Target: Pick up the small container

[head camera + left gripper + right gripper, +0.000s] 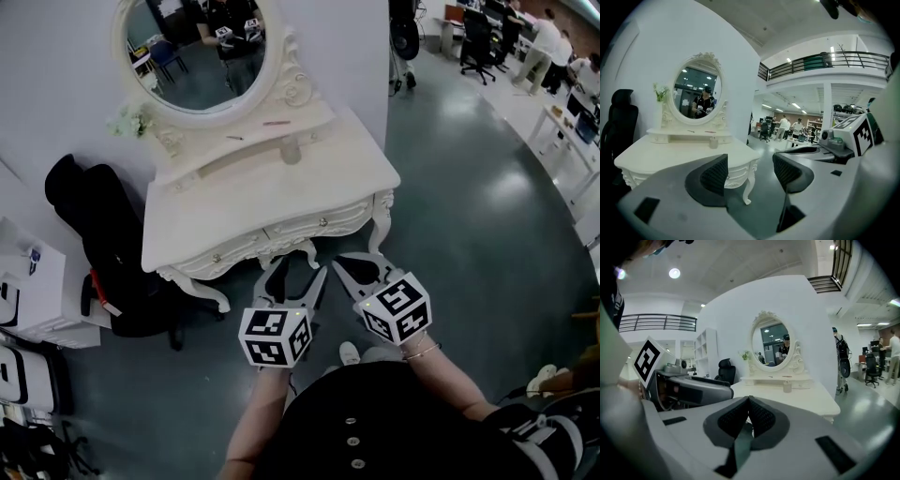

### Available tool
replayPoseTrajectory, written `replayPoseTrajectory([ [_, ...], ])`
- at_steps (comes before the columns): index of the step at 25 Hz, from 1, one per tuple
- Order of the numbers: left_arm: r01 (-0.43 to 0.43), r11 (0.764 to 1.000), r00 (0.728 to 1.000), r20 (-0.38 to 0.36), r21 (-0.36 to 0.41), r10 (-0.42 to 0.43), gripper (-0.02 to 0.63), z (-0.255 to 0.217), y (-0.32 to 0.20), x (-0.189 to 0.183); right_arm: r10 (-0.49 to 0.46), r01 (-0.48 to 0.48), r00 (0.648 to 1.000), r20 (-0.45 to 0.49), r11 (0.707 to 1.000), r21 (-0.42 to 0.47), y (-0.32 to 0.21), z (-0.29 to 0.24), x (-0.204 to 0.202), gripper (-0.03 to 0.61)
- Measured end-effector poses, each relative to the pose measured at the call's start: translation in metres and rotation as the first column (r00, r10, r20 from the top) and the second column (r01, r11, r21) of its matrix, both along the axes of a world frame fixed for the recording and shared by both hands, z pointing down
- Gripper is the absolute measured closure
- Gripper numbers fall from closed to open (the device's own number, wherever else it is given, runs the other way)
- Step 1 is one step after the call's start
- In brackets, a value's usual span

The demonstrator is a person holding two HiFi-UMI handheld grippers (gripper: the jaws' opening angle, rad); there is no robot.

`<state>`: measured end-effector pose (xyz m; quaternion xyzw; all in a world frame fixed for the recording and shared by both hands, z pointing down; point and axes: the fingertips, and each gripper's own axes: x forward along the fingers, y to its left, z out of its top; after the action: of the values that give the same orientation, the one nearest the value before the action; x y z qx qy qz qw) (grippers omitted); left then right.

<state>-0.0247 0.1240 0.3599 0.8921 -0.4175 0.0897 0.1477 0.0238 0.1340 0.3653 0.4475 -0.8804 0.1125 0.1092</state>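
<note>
We see a white carved desk (234,211) against the wall, an oval mirror (192,47) rising from its back, small flowers (131,120) beside the mirror, and a black chair (98,234) left of it.

Both forearms are reaching forward, left gripper (300,274) showing its 2 jaws apart and empty, right gripper (361,265) pressing its 2 jaws together.

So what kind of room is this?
Likely a big open office or lab with a staged bedroom corner: a white dressing table, its oval mirror, and office chairs at desks beyond.
</note>
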Motion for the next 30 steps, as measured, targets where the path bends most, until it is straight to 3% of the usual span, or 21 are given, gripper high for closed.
replayPoseTrajectory([
  [6, 0.017, 1.000, 1.000, 0.007, -0.003, -0.017, 0.331, 0.014, -0.028, 0.011, -0.022, 0.022, 1.000, -0.007, 1.000, -0.001, -0.032, 0.003, 0.011, 0.577],
  [15, 0.003, 1.000, 0.999, -0.051, 0.001, -0.003, 0.331, 0.020, -0.061, 0.027, 0.000, 0.000, 1.000, -0.015, 1.000, -0.019, -0.060, 0.010, 0.028, 0.577],
  [19, -0.016, 1.000, 0.999, -0.035, 0.007, 0.016, 0.331, 0.028, -0.083, 0.033, 0.014, -0.014, 1.000, -0.017, 1.000, -0.020, -0.080, 0.013, 0.029, 0.577],
  [30, -0.081, 0.996, 0.996, -0.044, 0.041, 0.082, 0.331, 0.028, -0.186, 0.025, 0.057, -0.057, 0.998, -0.028, 0.998, -0.011, -0.188, 0.016, 0.019, 0.577],
])
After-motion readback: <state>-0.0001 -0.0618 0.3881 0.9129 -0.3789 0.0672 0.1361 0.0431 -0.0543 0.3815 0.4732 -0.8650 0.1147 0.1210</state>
